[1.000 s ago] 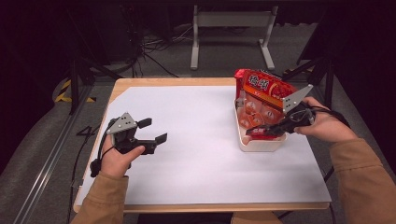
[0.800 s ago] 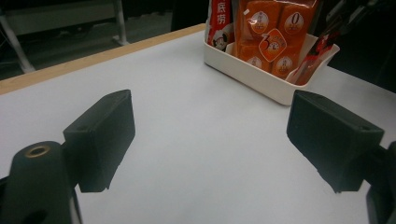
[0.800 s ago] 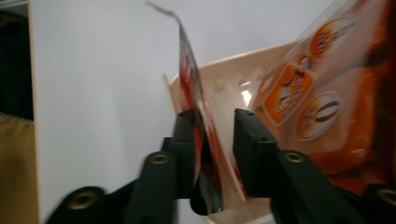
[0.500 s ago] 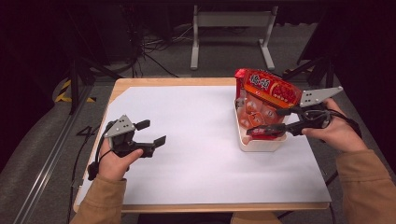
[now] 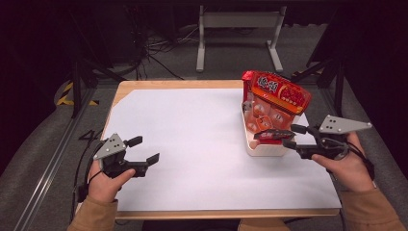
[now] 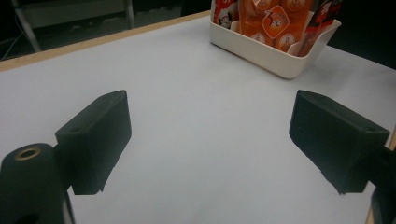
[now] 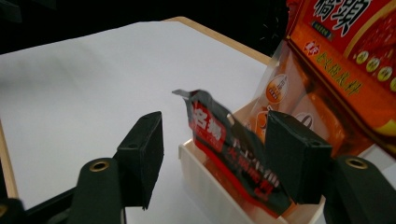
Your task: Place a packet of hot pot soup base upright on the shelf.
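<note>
Left gripper (image 5: 144, 150) low over the white table (image 5: 192, 139), jaws spread wide on nothing, right gripper (image 5: 291, 135) just opened, pads off the dark red packet (image 7: 224, 144), packet leaning in the white bin (image 5: 264, 148), big red bag (image 5: 276, 94) standing behind

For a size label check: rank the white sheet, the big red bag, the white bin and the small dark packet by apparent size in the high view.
1. White sheet
2. Big red bag
3. White bin, partly hidden by its contents, so close to the bag
4. Small dark packet

Snack packets (image 5: 269, 103) stand in a bin (image 5: 265, 148) on the table's (image 5: 192, 139) right side.
</note>
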{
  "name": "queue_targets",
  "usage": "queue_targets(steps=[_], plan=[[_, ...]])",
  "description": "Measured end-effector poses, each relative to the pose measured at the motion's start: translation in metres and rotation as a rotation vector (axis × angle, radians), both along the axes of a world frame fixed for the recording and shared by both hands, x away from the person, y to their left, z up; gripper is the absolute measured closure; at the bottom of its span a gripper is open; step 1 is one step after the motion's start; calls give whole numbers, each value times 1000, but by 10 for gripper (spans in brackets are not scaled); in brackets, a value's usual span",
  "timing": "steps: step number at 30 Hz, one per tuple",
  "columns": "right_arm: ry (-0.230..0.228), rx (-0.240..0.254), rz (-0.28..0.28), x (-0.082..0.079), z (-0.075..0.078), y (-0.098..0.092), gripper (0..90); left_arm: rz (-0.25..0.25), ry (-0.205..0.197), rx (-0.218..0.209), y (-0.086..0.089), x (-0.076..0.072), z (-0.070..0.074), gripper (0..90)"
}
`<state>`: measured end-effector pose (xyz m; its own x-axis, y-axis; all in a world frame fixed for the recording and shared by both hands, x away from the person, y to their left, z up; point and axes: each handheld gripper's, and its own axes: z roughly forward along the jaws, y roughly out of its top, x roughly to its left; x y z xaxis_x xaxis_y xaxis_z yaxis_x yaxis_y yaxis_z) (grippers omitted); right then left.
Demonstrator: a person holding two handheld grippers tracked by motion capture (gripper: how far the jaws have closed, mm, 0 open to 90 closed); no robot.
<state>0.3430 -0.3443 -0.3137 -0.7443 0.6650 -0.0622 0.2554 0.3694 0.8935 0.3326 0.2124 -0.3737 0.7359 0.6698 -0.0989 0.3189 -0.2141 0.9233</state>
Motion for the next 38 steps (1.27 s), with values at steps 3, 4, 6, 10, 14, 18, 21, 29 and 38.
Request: queue_targets(steps=[3,4,6,10,14,18,21,29,38], plan=[[3,8,-19,-9,-14,2,379,6,1,3,4,-4,-6,135],[2,18,-26,-11,-18,2,378,7,6,2,5,-5,-7,134],[-4,49,-34,-16,-31,3,377,9,7,2,8,-6,-10,133],[-3,48,-54,-19,-41,2,375,22,-3,5,12,-8,-15,132],[9,68,-77,-19,-57,0,362,31,-8,0,15,-8,-19,130],[16,50,-87,-18,-69,2,362,40,-11,-7,16,-7,-21,130],[13,45,-100,-16,-77,5,359,45,-16,6,16,-6,-23,129],[3,109,-94,-12,-90,9,366,59,-33,-4,19,-6,-24,128],[-25,101,-102,-15,-90,10,364,57,-31,-8,19,-5,-25,125]])
